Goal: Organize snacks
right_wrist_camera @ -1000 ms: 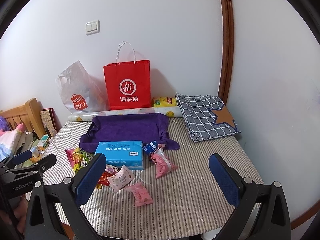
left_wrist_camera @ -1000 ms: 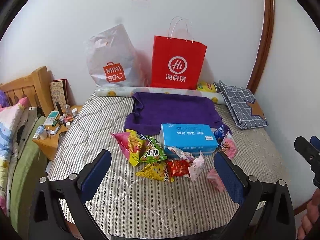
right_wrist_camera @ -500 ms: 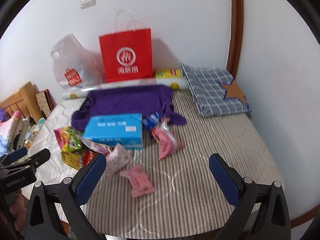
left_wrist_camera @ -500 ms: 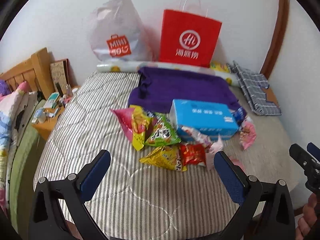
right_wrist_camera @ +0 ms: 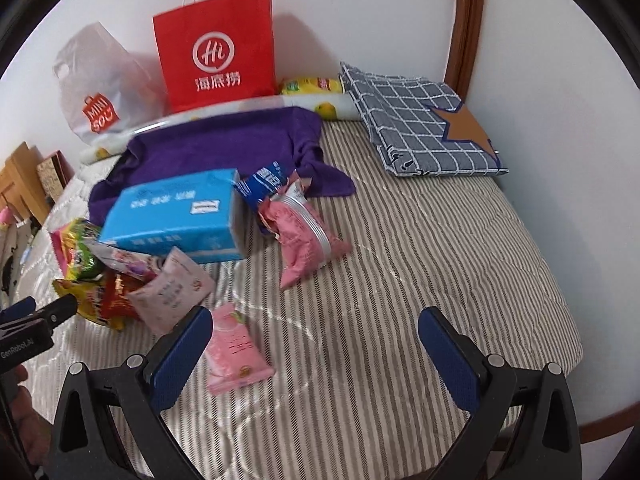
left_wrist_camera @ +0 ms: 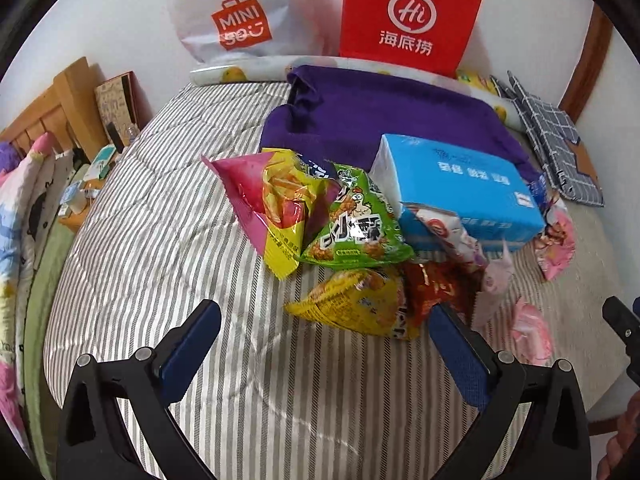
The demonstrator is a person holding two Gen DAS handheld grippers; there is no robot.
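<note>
Grippers wide apart, both empty: left gripper (left_wrist_camera: 324, 344) above striped mattress (left_wrist_camera: 160, 248), yellow snack bag (left_wrist_camera: 352, 304) at 12 o'clock; right gripper (right_wrist_camera: 316, 344) with pink packet (right_wrist_camera: 234, 350) beside its left finger. Farther: blue tissue box (right_wrist_camera: 176, 210), purple towel (right_wrist_camera: 216, 140), red paper bag (right_wrist_camera: 216, 48).

We're in a bedroom at home: a bed (left_wrist_camera: 168, 248) with a striped quilted cover fills the floor against plain white walls. A wooden headboard (left_wrist_camera: 60, 108) stands at one end beside a patterned pillow (left_wrist_camera: 20, 200), and a small bedside stand (left_wrist_camera: 86, 200) is crowded with little bottles. Shopping bags (right_wrist_camera: 216, 48) lean on the wall, folded checked bedding (right_wrist_camera: 416, 120) nearby, brown door trim (right_wrist_camera: 466, 20) behind.
</note>
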